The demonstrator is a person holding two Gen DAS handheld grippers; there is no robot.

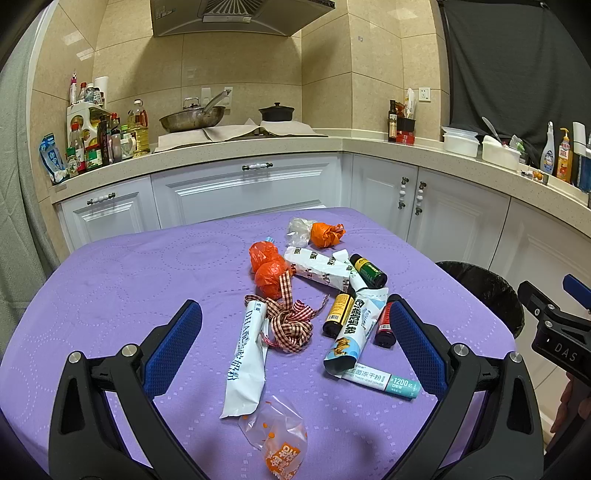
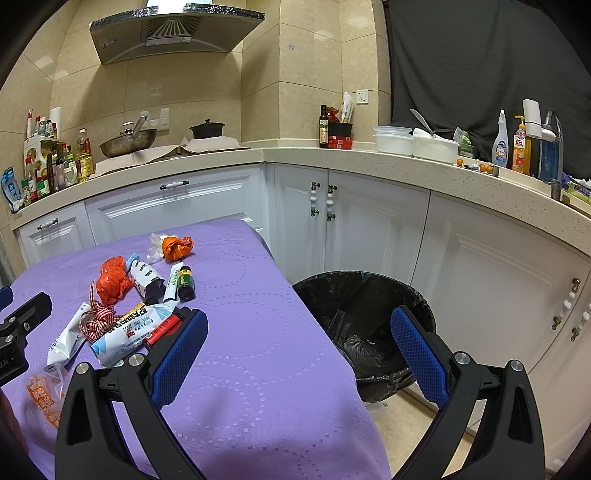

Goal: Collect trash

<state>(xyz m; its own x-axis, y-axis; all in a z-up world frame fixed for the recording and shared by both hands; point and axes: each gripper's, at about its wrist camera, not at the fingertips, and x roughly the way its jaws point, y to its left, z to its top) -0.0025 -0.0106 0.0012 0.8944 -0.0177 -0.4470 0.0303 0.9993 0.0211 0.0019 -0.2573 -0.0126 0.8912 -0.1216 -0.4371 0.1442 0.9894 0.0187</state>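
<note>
Purple cloth is covering the table (image 1: 110,280), and the trash pile (image 1: 317,295) is lying straight ahead of the left gripper (image 1: 295,343), whose fingers are spread wide and empty. The right gripper (image 2: 295,354), also wide open and empty, is pointing toward the black-lined bin (image 2: 354,306), with the pile off to its left.

A wok (image 1: 192,117) and black pot (image 1: 276,112) are sitting on the stove beneath a range hood (image 1: 236,16), condiment bottles (image 1: 92,144) crowding the counter (image 1: 258,146) above white cabinets (image 2: 369,221).
</note>
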